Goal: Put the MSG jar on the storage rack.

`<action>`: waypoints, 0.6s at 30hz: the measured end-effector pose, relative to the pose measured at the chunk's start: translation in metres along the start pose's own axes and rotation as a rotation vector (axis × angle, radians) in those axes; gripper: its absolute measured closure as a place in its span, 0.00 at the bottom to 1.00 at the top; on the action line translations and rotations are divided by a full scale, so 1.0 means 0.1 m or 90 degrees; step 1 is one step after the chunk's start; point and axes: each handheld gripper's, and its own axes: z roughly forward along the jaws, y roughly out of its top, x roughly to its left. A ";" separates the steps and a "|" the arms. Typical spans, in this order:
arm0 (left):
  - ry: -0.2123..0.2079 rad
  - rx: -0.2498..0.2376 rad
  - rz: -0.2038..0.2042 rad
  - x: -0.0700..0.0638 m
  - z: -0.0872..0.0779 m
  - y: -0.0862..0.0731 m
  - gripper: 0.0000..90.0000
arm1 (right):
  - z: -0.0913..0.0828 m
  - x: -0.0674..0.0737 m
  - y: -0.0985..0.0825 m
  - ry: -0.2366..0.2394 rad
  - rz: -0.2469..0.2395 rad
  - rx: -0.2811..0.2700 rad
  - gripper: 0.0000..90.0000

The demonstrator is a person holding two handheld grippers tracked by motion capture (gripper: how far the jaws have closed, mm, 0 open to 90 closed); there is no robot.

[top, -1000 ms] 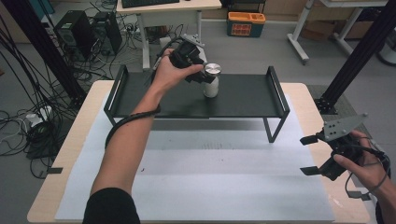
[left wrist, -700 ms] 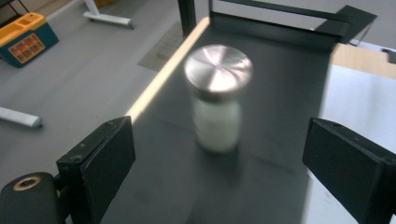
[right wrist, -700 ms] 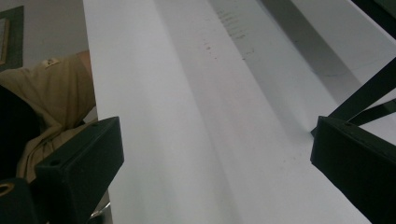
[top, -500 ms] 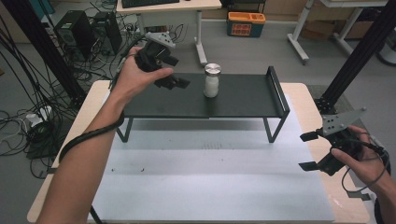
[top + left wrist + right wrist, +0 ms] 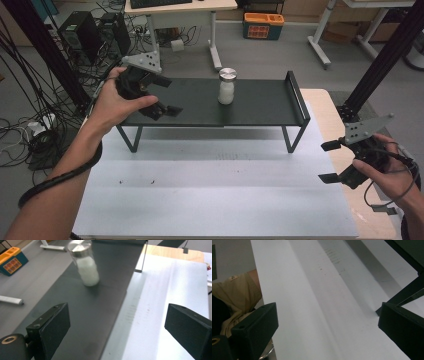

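A small glass jar with a metal lid and white contents stands upright on the black shelf. My left gripper hovers over the shelf's left end, well to the left of the jar. It is open, its jaws have just been opening, and nothing is between them. In the left gripper view the jar stands ahead and apart from the left gripper. My right gripper hangs open and empty above the table's right edge. The right gripper view looks past the right gripper onto white paper.
The shelf stands on thin legs on a white sheet over the wooden table, and has a raised end rail. Behind the table, on the floor, are cables, computer towers and an orange box.
My left gripper has drawn away from the jar to the left and slightly up, with its jaws spreading. The jar stays upright on the shelf. The right gripper has barely shifted.
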 end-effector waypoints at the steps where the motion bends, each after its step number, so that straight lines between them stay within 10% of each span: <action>1: -0.002 0.005 0.002 -0.01 -0.01 -0.02 0.07 | 0.00 0.01 0.01 -0.001 -0.001 0.000 0.03; 18: -0.036 0.069 0.011 -0.17 -0.07 -0.31 0.07 | 0.06 0.05 0.15 -0.018 -0.001 0.018 0.03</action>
